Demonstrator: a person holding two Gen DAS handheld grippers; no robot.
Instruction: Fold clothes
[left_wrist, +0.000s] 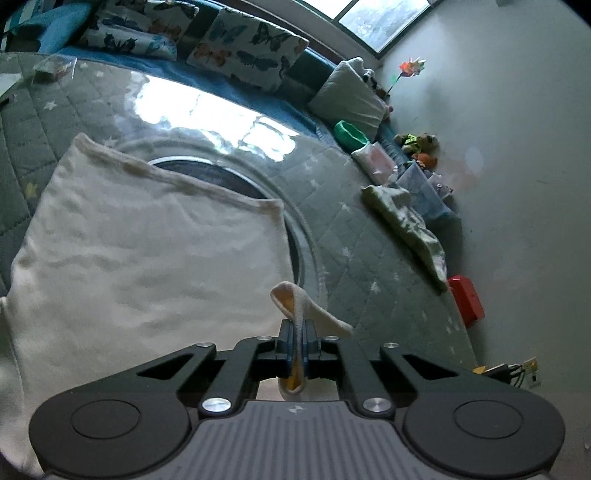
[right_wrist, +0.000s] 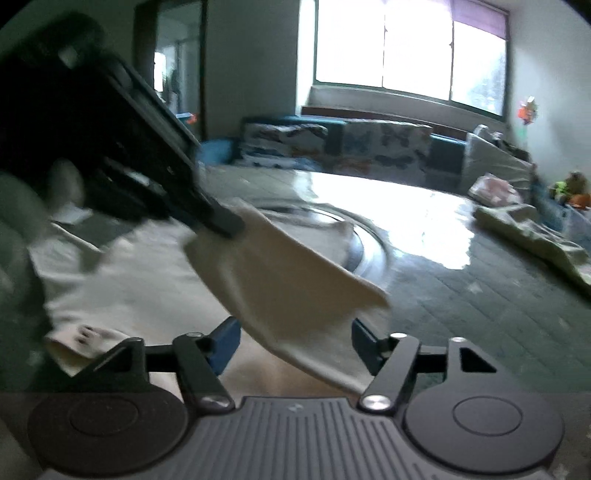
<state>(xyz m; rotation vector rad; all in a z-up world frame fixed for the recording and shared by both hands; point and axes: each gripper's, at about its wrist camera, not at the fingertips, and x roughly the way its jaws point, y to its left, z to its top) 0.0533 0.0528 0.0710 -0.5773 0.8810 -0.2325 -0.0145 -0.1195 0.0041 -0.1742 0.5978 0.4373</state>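
Observation:
A cream-white garment (left_wrist: 147, 251) lies spread over a round glass table (left_wrist: 236, 110). My left gripper (left_wrist: 297, 343) is shut on a corner of the garment, and a fold of cloth sticks up between its blue pads. In the right wrist view the left gripper (right_wrist: 221, 223) comes in from the upper left and lifts a flap of the garment (right_wrist: 280, 273). My right gripper (right_wrist: 293, 343) is open, its blue pads (right_wrist: 225, 341) wide apart on either side of the hanging flap, not closed on it.
A quilted grey mat (left_wrist: 369, 258) covers the floor. Butterfly cushions (left_wrist: 247, 48) line the back. A pale crumpled cloth (left_wrist: 410, 225), a red box (left_wrist: 466, 299), a green bowl (left_wrist: 349, 133) and toys (left_wrist: 417, 142) lie along the right wall. A bright window (right_wrist: 406, 48) is behind.

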